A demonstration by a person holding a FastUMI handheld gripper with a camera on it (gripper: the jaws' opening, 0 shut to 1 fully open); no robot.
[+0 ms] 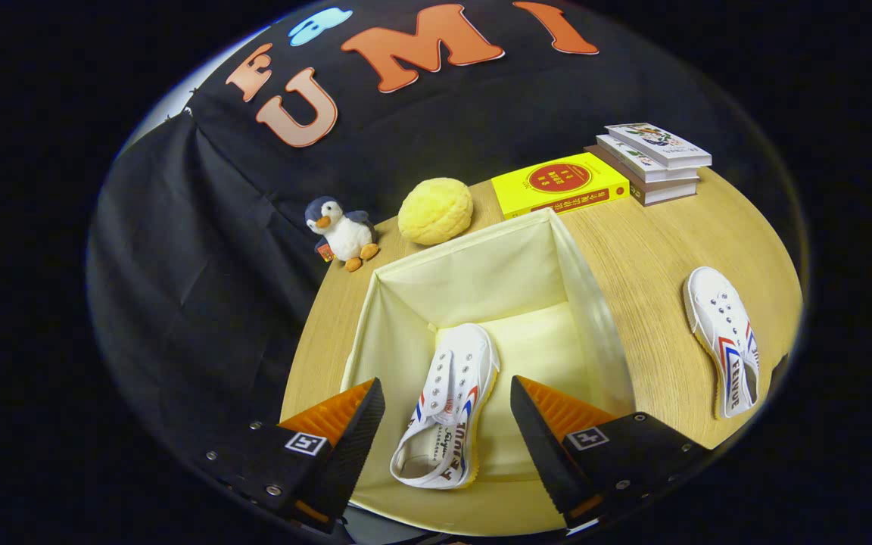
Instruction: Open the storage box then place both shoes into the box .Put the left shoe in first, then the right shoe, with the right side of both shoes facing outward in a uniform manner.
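Tool (447, 424) fingers spread around canvas shoe (445, 405) inside fabric-lined box (602, 318).

The gripper camera is riding just behind the gripper (447, 431), looking steeply down and forward along its spread fingers. It is hovering close above the open storage box (602, 333), facing the far end of the wooden table (655, 257), where the books (652, 159) and the black cloth wall are closing off the scene.
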